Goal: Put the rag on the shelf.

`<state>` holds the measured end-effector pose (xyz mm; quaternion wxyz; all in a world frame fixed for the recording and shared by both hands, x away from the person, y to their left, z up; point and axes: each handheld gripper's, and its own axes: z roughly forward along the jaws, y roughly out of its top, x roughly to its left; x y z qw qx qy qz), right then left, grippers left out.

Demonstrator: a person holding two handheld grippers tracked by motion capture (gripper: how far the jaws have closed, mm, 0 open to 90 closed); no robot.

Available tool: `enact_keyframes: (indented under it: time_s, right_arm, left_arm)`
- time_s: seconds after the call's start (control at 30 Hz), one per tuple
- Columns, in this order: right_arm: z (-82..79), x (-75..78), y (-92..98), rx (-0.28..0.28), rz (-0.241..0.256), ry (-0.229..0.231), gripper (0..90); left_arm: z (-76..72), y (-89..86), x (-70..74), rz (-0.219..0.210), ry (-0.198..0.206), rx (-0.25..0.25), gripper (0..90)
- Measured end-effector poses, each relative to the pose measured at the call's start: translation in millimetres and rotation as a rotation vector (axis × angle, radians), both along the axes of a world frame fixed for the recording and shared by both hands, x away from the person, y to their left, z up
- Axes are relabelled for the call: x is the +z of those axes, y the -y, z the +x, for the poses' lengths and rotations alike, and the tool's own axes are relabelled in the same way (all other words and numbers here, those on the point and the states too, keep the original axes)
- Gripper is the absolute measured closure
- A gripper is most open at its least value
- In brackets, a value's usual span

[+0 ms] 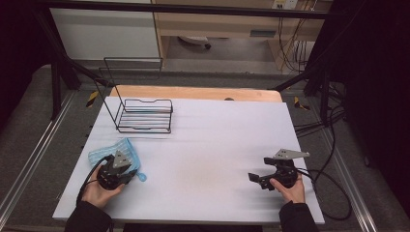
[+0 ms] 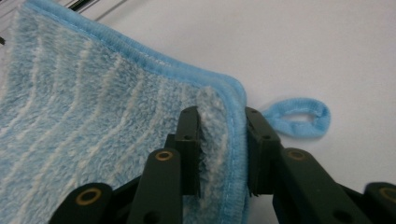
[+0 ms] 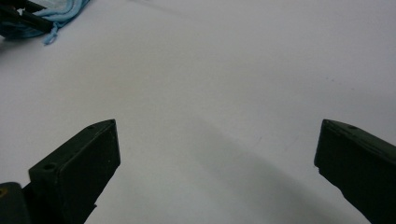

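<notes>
My left gripper (image 2: 223, 154) pinches the hemmed corner of the blue striped towel (image 2: 93, 121), its hanging loop (image 2: 299, 117) lying just beside the jaws on the white table (image 1: 208, 145). The towel sits in front of the black wire rack (image 1: 145, 116), toward me. My right gripper (image 1: 258, 180) rests well apart from the rack, jaws spread wide over bare table.

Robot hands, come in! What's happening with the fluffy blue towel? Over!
Left tool pinching the hemmed corner of the striped blue fluffy towel, beside its hanging loop. Right tool open, over bare white table. Black wire rack apart, nothing blocking.
</notes>
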<state>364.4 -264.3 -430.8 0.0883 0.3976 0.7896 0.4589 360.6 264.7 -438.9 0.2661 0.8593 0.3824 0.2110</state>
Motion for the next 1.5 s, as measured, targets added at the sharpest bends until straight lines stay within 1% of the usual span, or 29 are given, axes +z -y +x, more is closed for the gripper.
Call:
enact_keyframes:
  time_s: [0.03, 0.07, 0.23, 0.4, 0.5, 0.6, 0.77, 0.87, 1.0, 1.13, 1.4, 1.5]
  right_arm:
    - [0.2, -0.2, -0.2, 0.003, -0.001, 0.0, 0.9]
    - [0.2, -0.2, -0.2, 0.003, -0.001, 0.0, 0.9]
    - [0.5, -0.3, -0.3, 0.006, -0.005, -0.004, 1.0]
    - [0.8, -0.5, -0.4, 0.007, -0.005, -0.004, 1.1]
    - [0.8, -0.6, -0.3, 0.01, -0.007, -0.004, 1.1]
    - [0.7, -0.4, -0.5, 0.008, -0.005, -0.007, 1.1]
    - [0.7, -0.6, -0.7, 0.011, -0.007, -0.012, 1.1]
    - [0.8, -0.6, -0.7, 0.011, -0.007, -0.012, 1.1]
    - [1.2, -1.2, -1.1, 0.013, -0.01, -0.011, 1.1]
    - [1.3, -1.3, -1.3, 0.014, -0.012, -0.013, 1.1]
    - [1.4, -1.3, -1.3, 0.014, -0.013, -0.014, 1.1]
    - [1.4, -1.5, -1.5, 0.013, -0.013, -0.014, 1.1]
  left_arm:
    - [0.9, -1.8, 0.7, -0.013, -0.004, 0.001, 72.7]
    - [0.9, -1.8, 0.7, -0.013, -0.004, 0.001, 73.4]
    - [2.5, -9.0, 4.2, -0.079, -0.017, 0.013, 76.5]
    - [0.4, -15.3, 12.3, -0.158, 0.001, 0.023, 77.6]
    - [-1.3, -17.8, 16.8, -0.194, 0.012, 0.018, 77.7]
    - [-3.5, -17.7, 20.0, -0.226, 0.012, 0.005, 77.8]
    - [-6.6, -10.8, 21.6, -0.255, 0.011, -0.021, 77.7]
    - [-8.0, -5.2, 22.0, -0.263, 0.009, -0.041, 77.7]
    - [-9.3, 6.5, 21.0, -0.267, 0.003, -0.066, 77.7]
    - [-10.0, 19.7, 21.8, -0.284, 0.004, -0.094, 77.7]
    - [-10.7, 49.1, 22.5, -0.275, 0.008, -0.163, 77.6]
    - [-11.0, 59.7, 22.4, -0.273, 0.011, -0.177, 77.6]
